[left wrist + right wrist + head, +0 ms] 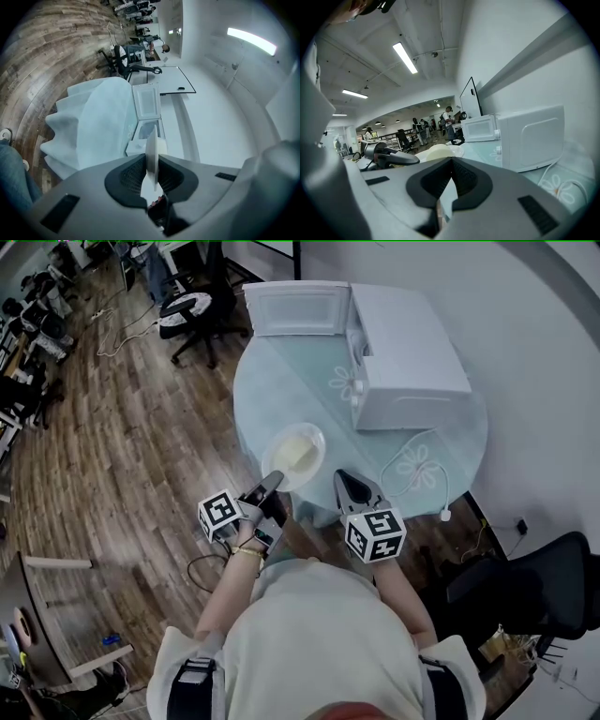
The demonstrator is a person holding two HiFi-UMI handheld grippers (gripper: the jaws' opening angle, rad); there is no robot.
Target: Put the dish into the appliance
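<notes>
Left gripper (272,482) — jaws narrow, clamped on the near rim of the dish (296,452). The dish, holding pale food, is at the near side of the round table (450,442), well apart from the white appliance (408,352), whose door (298,307) stands open. Right gripper (350,482) — jaws together, empty, just beside the dish.

The dish (317,441) looks glossy, the floor (112,446) wooden.
</notes>
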